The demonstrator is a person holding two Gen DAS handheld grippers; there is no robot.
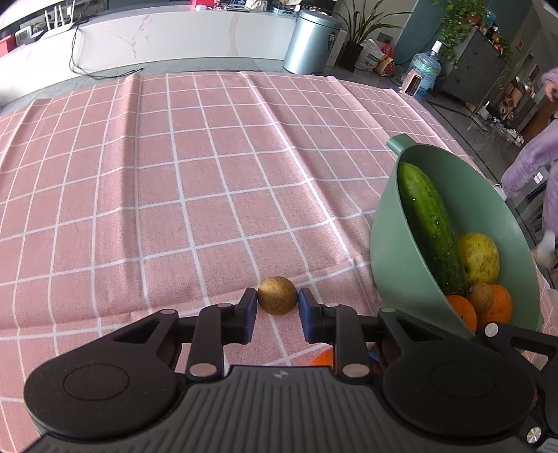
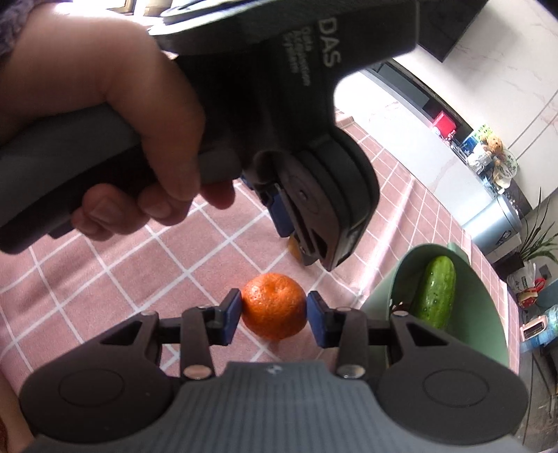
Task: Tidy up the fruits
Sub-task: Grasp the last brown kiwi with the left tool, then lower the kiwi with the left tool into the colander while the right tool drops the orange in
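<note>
A pink checked tablecloth (image 1: pixel 195 181) is covering the whole table, and a green bowl (image 1: pixel 385 244) is sitting on it at the right. Only the left wrist view is showing the bowl's full load: a cucumber (image 1: pixel 430 226) leaning against the inner wall, a yellow-green citrus fruit (image 1: pixel 479 258) beside it, two oranges (image 1: pixel 497 306) at the bottom and a small brown fruit (image 1: pixel 481 296) resting on them; in the right wrist view just the cucumber (image 2: pixel 436 292) is showing inside the bowl (image 2: pixel 488 313). The left gripper (image 1: pixel 278 305) is hovering low over the cloth with a small round golden-brown fruit (image 1: pixel 278 295) between its blue pads (image 1: pixel 249 315); the pads are looking just apart from the fruit, so I cannot tell whether they are gripping it. The right gripper (image 2: pixel 273 308) is clenching a mandarin (image 2: pixel 273 305), both blue pads pressing on its sides, just left of the bowl. Only the right wrist view is showing the person's hand (image 2: pixel 139 139) wrapping the left gripper's handle, and that body, filling the upper frame, is blocking most of the table beyond and nearly hiding the golden-brown fruit. White lettering reading "DAS" (image 2: pixel 329 41) is running along it; the smaller print beside it is too blurred to read. Far off, a metal bin (image 1: pixel 310 41), a potted plant (image 1: pixel 359 31) and a water jug (image 1: pixel 425 69) are standing on the floor.
</note>
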